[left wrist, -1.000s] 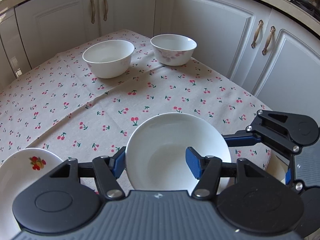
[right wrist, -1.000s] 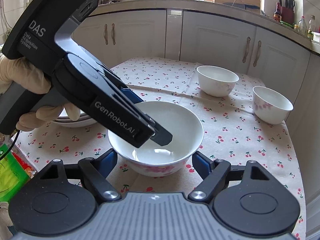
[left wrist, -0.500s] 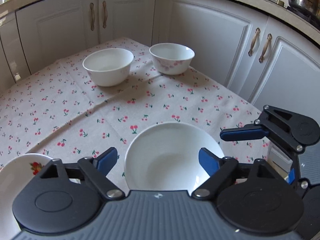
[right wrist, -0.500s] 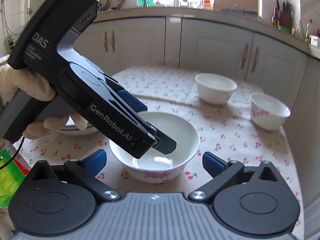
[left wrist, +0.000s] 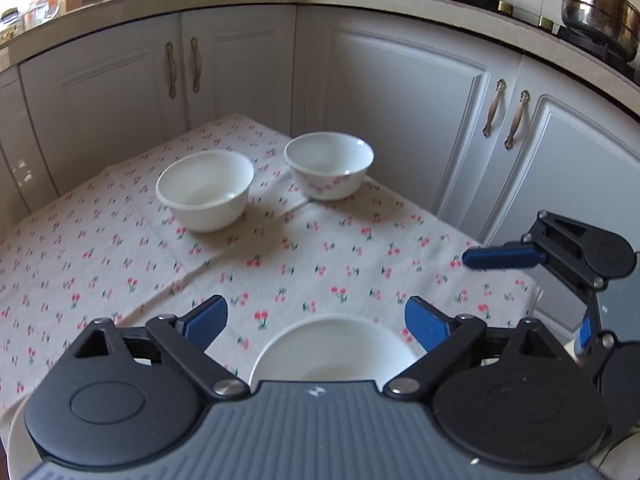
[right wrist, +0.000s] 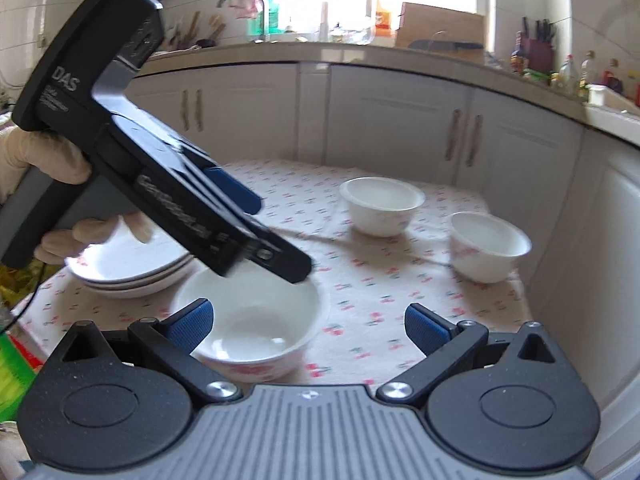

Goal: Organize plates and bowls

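Observation:
A white bowl with pink flowers [right wrist: 256,328] stands on the cherry-print tablecloth [left wrist: 120,264], near the front; it also shows in the left wrist view [left wrist: 336,352]. My left gripper [left wrist: 316,320] is open and empty, lifted above and behind this bowl. My right gripper [right wrist: 306,320] is open and empty, just right of the bowl. Two more white bowls stand at the far side [left wrist: 206,190] [left wrist: 329,170]. A stack of white plates [right wrist: 124,264] lies left of the near bowl.
White cabinet doors [left wrist: 400,120] close in the table on the far and right sides. The table's right edge [left wrist: 532,284] is near my right gripper. A green package [right wrist: 16,364] lies at the left edge.
My left gripper opened, let go of the near bowl's rim, and rose back away from it. My right gripper also pulled back and up. The bowl stays on the cloth.

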